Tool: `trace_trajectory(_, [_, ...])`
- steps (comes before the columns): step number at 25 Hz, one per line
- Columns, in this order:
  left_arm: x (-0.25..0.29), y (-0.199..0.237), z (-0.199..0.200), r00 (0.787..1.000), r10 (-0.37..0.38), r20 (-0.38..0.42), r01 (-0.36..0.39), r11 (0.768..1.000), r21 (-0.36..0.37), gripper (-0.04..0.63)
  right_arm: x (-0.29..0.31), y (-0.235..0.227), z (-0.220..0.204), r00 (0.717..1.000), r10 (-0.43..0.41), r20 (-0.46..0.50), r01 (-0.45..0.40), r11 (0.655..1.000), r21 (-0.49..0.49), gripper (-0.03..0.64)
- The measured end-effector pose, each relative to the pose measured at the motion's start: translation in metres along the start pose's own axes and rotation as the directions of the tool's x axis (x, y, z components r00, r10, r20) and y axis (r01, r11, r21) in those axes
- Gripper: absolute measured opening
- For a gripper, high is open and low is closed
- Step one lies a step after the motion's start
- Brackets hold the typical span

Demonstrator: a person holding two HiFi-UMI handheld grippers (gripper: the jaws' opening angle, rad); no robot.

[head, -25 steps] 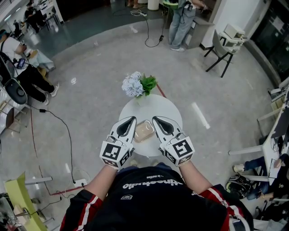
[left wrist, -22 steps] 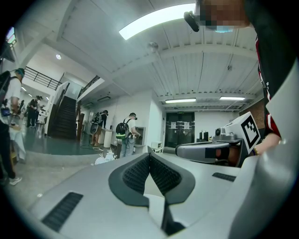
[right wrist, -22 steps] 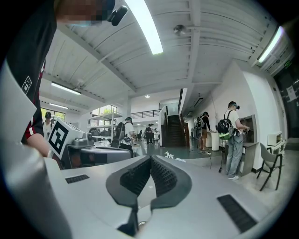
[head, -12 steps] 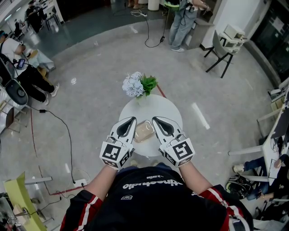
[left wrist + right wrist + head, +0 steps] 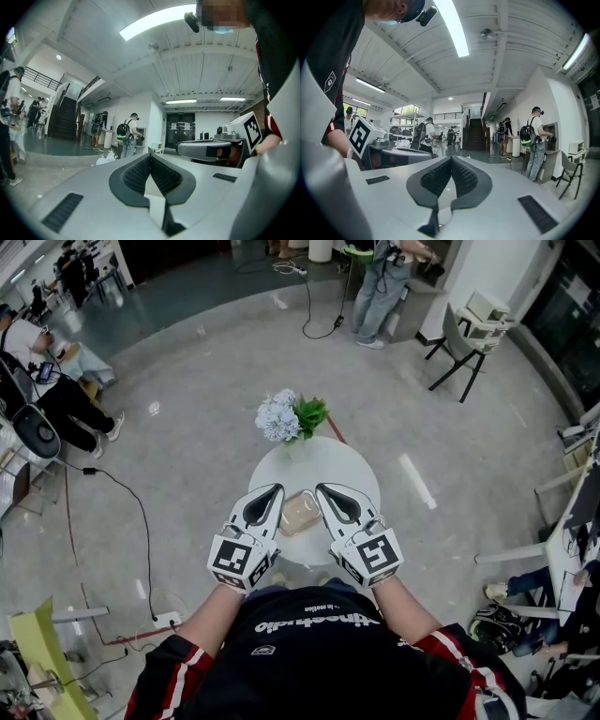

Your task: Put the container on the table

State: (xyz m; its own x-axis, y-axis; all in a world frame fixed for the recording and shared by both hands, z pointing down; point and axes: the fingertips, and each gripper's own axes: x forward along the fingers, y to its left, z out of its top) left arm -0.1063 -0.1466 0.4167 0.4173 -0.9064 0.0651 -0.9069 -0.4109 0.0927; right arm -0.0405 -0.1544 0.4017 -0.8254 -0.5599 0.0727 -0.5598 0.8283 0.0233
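Observation:
A clear plastic container with a pale filling sits on the small round white table, in the head view. My left gripper is held over its left side and my right gripper over its right side, their tips angled toward each other. In the left gripper view the left gripper has its jaws meeting at the tips with nothing between them. The right gripper looks the same in its own view. Both gripper views look out level across the hall, so neither shows the container.
A bunch of pale blue flowers with green leaves stands at the table's far edge. A black cable and a power strip lie on the floor at left. A chair and a standing person are farther back.

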Motion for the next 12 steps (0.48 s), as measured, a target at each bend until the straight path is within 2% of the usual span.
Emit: trace_trajectory(12, [0.0009, 0.0009, 0.0007, 1.0, -0.002, -0.003, 0.002, 1.0, 0.004, 0.023, 0.0028, 0.0001, 0.0005, 1.0, 0.011, -0.009, -0.011, 1.0, 0.0, 0.014])
